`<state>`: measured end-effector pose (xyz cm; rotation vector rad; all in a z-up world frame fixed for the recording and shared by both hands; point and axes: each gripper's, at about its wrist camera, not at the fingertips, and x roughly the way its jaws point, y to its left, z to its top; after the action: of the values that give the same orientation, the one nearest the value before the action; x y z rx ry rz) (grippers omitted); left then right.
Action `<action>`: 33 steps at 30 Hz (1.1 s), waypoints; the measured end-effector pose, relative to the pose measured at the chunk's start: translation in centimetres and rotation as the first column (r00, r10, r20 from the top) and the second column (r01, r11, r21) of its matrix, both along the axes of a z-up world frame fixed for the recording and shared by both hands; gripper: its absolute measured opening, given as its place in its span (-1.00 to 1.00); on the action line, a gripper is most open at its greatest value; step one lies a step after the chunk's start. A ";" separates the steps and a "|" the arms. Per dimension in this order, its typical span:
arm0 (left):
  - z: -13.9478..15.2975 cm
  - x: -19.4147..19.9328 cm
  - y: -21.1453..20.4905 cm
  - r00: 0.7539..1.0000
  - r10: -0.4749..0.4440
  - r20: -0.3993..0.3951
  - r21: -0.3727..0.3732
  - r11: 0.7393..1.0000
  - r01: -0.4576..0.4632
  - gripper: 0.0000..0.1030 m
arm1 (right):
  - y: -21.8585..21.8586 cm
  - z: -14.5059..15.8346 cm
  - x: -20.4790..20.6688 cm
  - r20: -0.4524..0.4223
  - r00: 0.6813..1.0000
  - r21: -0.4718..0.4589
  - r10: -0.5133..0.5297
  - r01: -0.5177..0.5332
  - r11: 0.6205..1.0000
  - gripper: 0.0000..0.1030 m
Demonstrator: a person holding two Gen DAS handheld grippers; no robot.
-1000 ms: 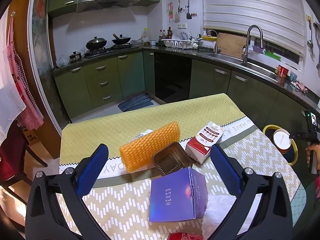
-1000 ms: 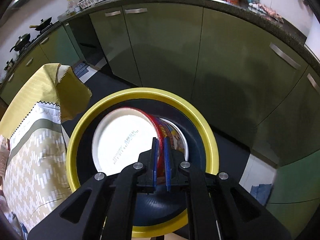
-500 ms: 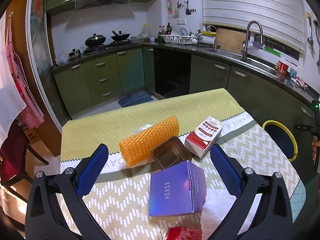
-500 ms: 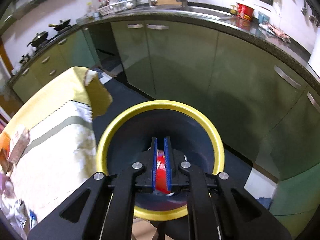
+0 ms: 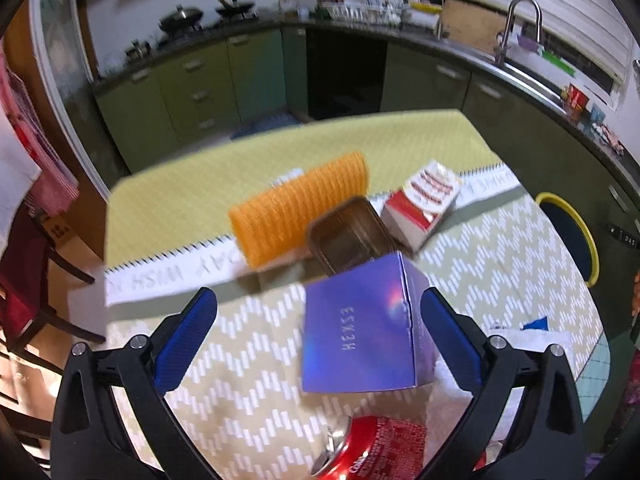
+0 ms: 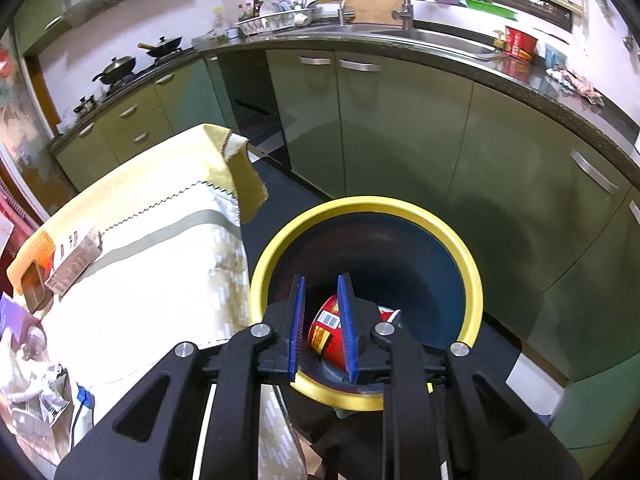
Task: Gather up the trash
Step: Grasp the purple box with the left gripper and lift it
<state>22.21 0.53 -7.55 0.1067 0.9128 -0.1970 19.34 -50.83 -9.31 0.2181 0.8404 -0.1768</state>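
Two grippers are in view. The right gripper (image 6: 322, 326) hangs over the yellow-rimmed bin (image 6: 476, 284) beside the table (image 6: 160, 280); its jaws have just been opening and stand slightly parted with nothing pinched, and the red cup (image 6: 326, 330) lies on its side at the bin's bottom. The left gripper (image 5: 318, 336) is spread wide above the table, framing a purple box (image 5: 360, 328) (untouched). Beyond it lie a brown tray (image 5: 348, 236), an orange mesh roll (image 5: 300, 208) and a red-and-white carton (image 5: 424, 204); a red can (image 5: 372, 448) sits nearest.
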 end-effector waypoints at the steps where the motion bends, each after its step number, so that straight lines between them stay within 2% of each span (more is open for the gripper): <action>1: -0.6 0.4 -0.1 0.999 -0.016 -0.035 -0.015 1.000 0.016 0.89 | 0.2 0.0 0.0 0.000 1.000 0.002 0.005 -0.005 1.000 -0.66; 5: -1.9 1.6 0.1 0.991 -0.023 -0.132 -0.074 0.997 0.013 0.89 | 0.8 -0.1 -0.1 -0.003 1.000 0.009 0.024 -0.024 1.000 -0.59; 8: -2.5 2.5 0.6 0.976 -0.031 -0.216 -0.134 0.991 0.002 0.89 | 1.0 -0.1 -0.1 -0.005 0.999 0.011 0.036 -0.036 0.999 -0.57; 13: -4.0 3.6 0.2 0.946 -0.084 -0.315 -0.166 0.986 0.032 0.89 | 1.5 0.0 0.0 0.000 0.999 0.014 0.049 -0.049 0.999 -0.57; 15: -4.2 3.6 -0.1 0.945 -0.094 -0.314 -0.154 0.987 0.047 0.86 | 1.7 -0.1 0.0 -0.002 0.998 0.016 0.055 -0.055 0.998 -0.57; 17: -4.2 3.5 -0.4 0.944 -0.109 -0.310 -0.146 0.987 0.066 0.54 | 1.8 -0.1 0.1 -0.003 0.998 0.014 0.059 -0.059 0.998 -0.57; 25: -3.3 2.8 -0.9 0.957 -0.118 -0.266 -0.098 0.991 0.095 0.50 | 1.9 0.3 -0.3 0.010 0.998 0.011 0.068 -0.068 0.998 -0.57; 33: 0.7 1.4 -0.7 0.985 -0.098 -0.143 -0.041 0.995 0.093 0.49 | 2.1 0.9 -1.0 0.034 0.997 -0.017 0.062 -0.062 0.998 -0.57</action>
<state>23.57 -0.14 -6.84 0.1055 1.0499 -0.3124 18.32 -48.68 -8.38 0.1798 0.8100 -0.1213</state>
